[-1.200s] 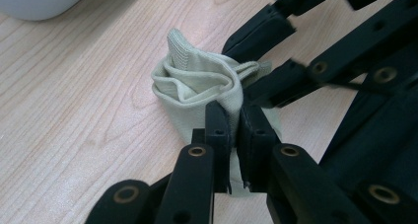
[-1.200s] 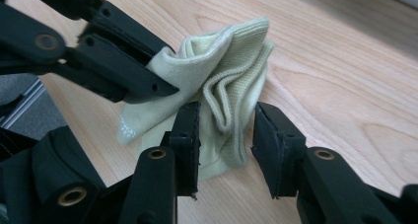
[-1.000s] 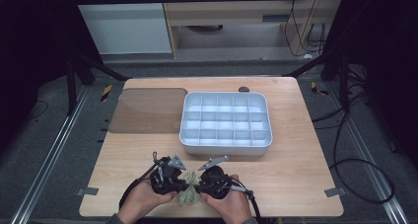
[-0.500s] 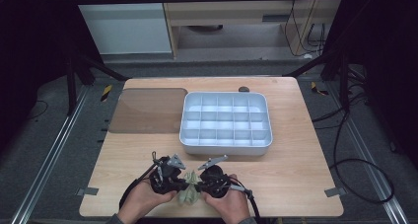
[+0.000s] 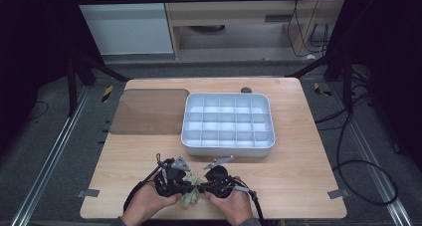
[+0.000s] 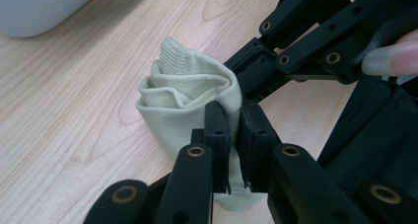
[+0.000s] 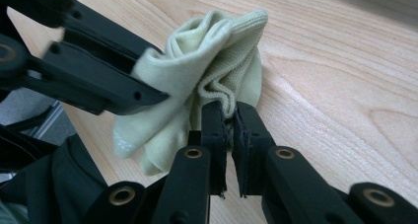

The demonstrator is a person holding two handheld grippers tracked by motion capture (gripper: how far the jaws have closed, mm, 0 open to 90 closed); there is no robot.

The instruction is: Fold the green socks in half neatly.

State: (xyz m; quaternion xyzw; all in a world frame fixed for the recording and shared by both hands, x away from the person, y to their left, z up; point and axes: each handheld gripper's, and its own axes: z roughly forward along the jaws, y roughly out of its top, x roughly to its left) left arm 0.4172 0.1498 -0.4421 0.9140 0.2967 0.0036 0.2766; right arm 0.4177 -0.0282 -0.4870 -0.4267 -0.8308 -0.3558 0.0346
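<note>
So your right tool (image 7: 227,118) has just been closing its jaws, and now it's pinched tight on the pale green sock (image 7: 212,61), with a fold of knit between the pads. Your left tool (image 6: 234,123) is clamped narrow on the same sock (image 6: 187,95) from the other side. That means both tools have a bite on it now, so you look set to fold it, roll it or pull it open. The sock (image 5: 191,196) is bunched up at the near edge of the surface (image 5: 298,186), right between your hands, well short of the grey divided tray (image 5: 228,120). No brand, label or writing I can read anywhere.
</note>
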